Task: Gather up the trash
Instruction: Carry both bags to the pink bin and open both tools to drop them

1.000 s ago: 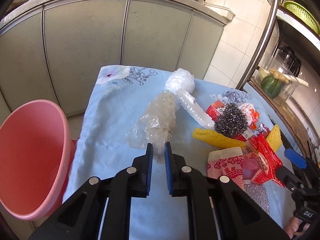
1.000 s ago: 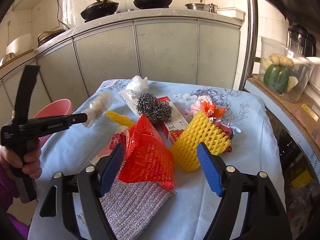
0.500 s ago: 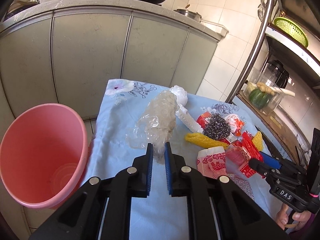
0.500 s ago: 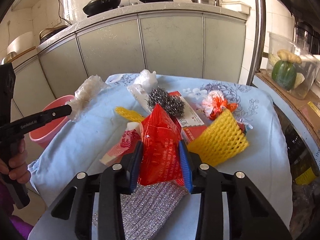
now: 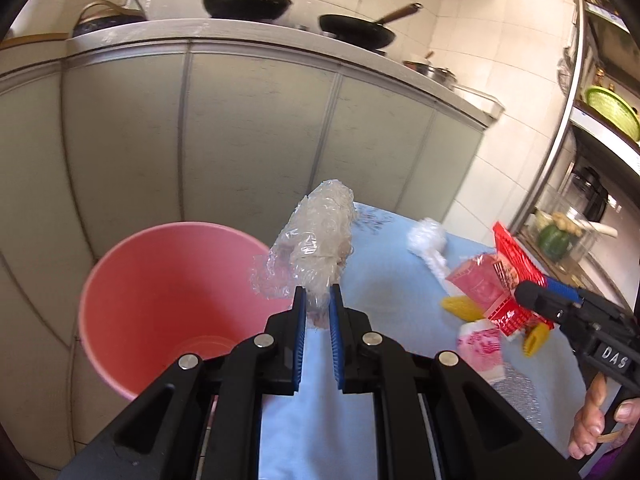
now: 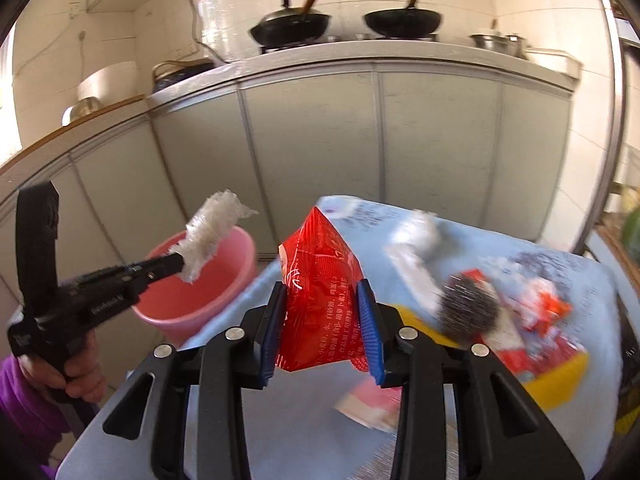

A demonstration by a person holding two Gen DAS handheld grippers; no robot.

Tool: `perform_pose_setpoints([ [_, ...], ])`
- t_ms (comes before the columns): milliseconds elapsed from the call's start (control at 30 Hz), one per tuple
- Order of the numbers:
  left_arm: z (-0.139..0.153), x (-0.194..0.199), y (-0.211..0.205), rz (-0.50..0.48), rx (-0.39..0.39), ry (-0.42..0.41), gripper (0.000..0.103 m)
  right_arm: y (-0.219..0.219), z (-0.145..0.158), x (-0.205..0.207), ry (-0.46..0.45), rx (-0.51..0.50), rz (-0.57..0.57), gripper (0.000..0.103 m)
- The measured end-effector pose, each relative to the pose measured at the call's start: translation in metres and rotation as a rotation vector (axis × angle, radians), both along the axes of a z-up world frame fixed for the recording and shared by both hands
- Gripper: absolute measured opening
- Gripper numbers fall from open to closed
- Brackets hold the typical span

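Note:
My left gripper [image 5: 317, 300] is shut on a crumpled clear plastic wrap [image 5: 318, 240] and holds it in the air by the near rim of the pink bucket [image 5: 160, 304]. In the right wrist view the wrap [image 6: 212, 232] hangs over the bucket [image 6: 208, 280]. My right gripper [image 6: 322, 320] is shut on a red snack bag [image 6: 320, 292] lifted above the blue tablecloth [image 6: 440, 248]. In the left wrist view, that bag [image 5: 516, 276] shows at the right.
More trash lies on the table: a steel scourer [image 6: 468, 312], yellow foam nets [image 6: 552, 380], a white foam sleeve [image 5: 428, 244], a pink-and-white packet [image 5: 480, 344] and a silver sponge [image 5: 520, 400]. Grey cabinets [image 5: 240, 140] stand behind.
My left gripper has lifted the plastic wrap and swung left toward the bucket. My right gripper has shut on the red bag and raised it off the table.

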State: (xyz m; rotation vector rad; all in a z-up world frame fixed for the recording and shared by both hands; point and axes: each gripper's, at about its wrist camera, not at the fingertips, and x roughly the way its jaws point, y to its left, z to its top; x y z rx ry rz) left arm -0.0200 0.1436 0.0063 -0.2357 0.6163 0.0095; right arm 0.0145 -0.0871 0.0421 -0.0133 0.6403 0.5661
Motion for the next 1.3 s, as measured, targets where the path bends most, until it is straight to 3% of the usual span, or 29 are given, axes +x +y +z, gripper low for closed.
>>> perform_pose_setpoints([
  [167, -0.009, -0.011, 0.034, 0.091, 0.038, 0.041, 0.011, 0.058, 0.003, 0.018, 0.053, 0.049, 0.131, 0.036],
  [300, -0.026, -0.011, 0.056, 0.140, 0.044, 0.118, 0.011, 0.103, -0.006, 0.029, 0.110, 0.065, 0.206, 0.036],
  [533, -0.047, -0.004, 0.070, 0.153, 0.036, 0.215, 0.011, 0.153, -0.040, 0.052, 0.257, 0.064, 0.234, 0.036],
  [833, -0.059, 0.000, 0.064, 0.138, 0.059, 0.263, 0.015, 0.171, -0.062, 0.056, 0.279, 0.015, 0.229, 0.037],
  [900, -0.060, 0.001, 0.065, 0.147, 0.053, 0.267, 0.019, 0.174, -0.065, 0.058, 0.287, 0.007, 0.246, 0.044],
  [1067, -0.060, -0.002, 0.064, 0.162, 0.037, 0.258, 0.035, 0.175, -0.069, 0.058, 0.315, 0.010, 0.262, 0.045],
  [1300, -0.050, -0.004, 0.062, 0.167, 0.031, 0.227, 0.036, 0.162, -0.059, 0.049, 0.283, 0.020, 0.251, 0.045],
])
